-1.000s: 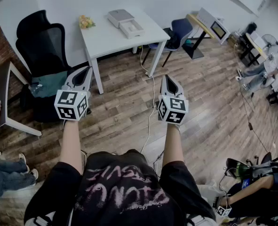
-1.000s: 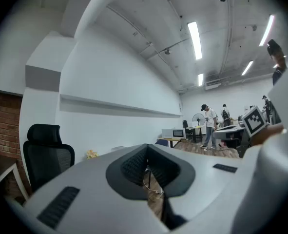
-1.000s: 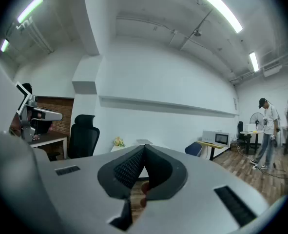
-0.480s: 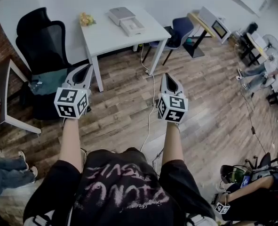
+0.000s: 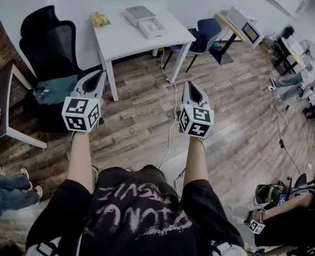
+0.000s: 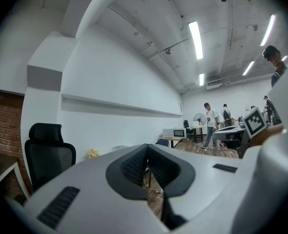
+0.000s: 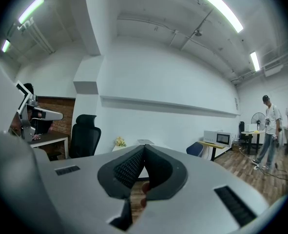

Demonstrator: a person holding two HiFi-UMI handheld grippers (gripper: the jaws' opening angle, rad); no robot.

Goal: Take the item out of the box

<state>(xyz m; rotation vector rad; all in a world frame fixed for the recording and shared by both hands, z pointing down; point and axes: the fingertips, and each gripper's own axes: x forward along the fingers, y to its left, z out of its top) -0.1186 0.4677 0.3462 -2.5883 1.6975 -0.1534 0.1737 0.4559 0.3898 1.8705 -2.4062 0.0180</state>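
Observation:
A white table (image 5: 125, 41) stands by the far wall in the head view. On it lie a grey flat box (image 5: 137, 14) and, just in front of that, a white open box (image 5: 151, 29); I cannot see what is inside. Both grippers are held in the air over the wooden floor, well short of the table. My left gripper (image 5: 97, 79) is shut with nothing in it, its pads meeting in the left gripper view (image 6: 146, 152). My right gripper (image 5: 192, 89) is also shut and empty, seen again in the right gripper view (image 7: 144, 152).
A small yellow flower bunch (image 5: 99, 19) sits at the table's left corner. A black office chair (image 5: 48, 47) stands left of the table and a blue chair (image 5: 202, 36) to its right. A white cable (image 5: 170, 121) trails over the floor. A dark desk (image 5: 8, 111) is at the left, and people sit at the right edge.
The head view has shifted slightly, so the table sits a little higher in the picture. Both grippers stay shut and hold the same pose.

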